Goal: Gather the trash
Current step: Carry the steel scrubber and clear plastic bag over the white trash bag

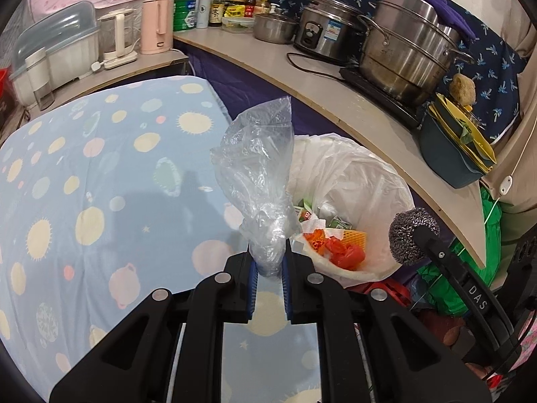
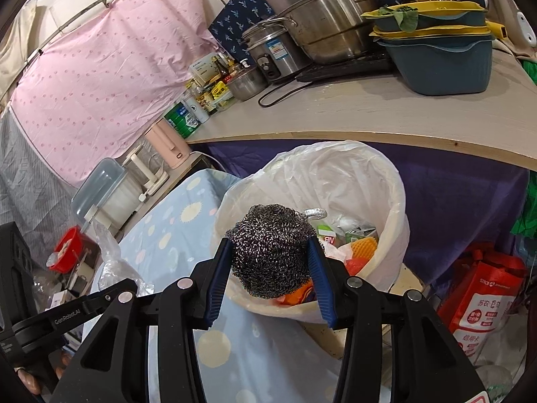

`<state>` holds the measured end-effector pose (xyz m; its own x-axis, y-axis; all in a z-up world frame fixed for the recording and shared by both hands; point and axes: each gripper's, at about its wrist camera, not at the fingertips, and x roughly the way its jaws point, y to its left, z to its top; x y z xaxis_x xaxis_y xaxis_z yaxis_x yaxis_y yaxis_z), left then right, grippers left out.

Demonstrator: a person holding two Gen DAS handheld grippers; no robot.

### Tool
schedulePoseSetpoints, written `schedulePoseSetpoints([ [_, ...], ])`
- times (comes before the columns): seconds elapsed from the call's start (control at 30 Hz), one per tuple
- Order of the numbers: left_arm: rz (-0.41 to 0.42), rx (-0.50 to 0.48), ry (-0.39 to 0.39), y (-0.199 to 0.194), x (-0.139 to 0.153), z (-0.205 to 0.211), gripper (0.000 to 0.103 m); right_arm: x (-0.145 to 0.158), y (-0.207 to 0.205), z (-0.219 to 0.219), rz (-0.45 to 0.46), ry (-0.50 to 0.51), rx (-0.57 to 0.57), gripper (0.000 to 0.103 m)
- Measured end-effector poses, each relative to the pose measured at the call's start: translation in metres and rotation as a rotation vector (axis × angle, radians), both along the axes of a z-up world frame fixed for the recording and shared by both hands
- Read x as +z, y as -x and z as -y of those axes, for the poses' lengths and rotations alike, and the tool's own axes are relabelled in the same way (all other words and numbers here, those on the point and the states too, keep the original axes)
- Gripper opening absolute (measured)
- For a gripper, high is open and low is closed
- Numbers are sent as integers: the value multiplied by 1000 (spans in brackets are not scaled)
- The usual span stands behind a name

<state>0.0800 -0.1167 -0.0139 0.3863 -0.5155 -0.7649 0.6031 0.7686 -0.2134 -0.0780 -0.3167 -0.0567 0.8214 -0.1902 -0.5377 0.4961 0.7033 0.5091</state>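
Observation:
My left gripper (image 1: 268,262) is shut on a crumpled clear plastic bag (image 1: 256,181), which stands up from the blue pads over the edge of the blue patterned cloth. Just right of it is the white-lined trash bin (image 1: 352,174) with red and orange scraps inside. My right gripper (image 2: 272,262) is shut on a grey steel-wool scrubber (image 2: 272,248), held above the near rim of the bin (image 2: 386,188). In the left wrist view the scrubber (image 1: 412,235) and the right gripper's black finger show at the bin's right side. The plastic bag (image 2: 110,262) shows at left in the right wrist view.
A curved wooden counter (image 1: 335,100) runs behind the bin with steel pots (image 1: 409,47), a rice cooker (image 1: 329,30), a blue basin (image 1: 449,154), bottles and kettles. The blue spotted cloth (image 1: 100,201) lies left of the bin. A red bag (image 2: 483,299) stands on the floor at right.

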Motion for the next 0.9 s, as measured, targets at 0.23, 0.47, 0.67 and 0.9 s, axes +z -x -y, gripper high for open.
schedulePoseSetpoints([
  [0.23,3,-48,-8,3,-4,37,12,-5,4,23,0,-10,-38,44],
  [0.47,5,-79,-13,5,-5,66,12,-12,8,37,2,-33,-63,44],
  [0.67,13,-99,-17,6,-6,81,12,-16,7,40,-1,-41,-65,44],
  [0.9,15,-116,-34,5,-12,99,12,-18,4,43,0,-39,-63,44],
])
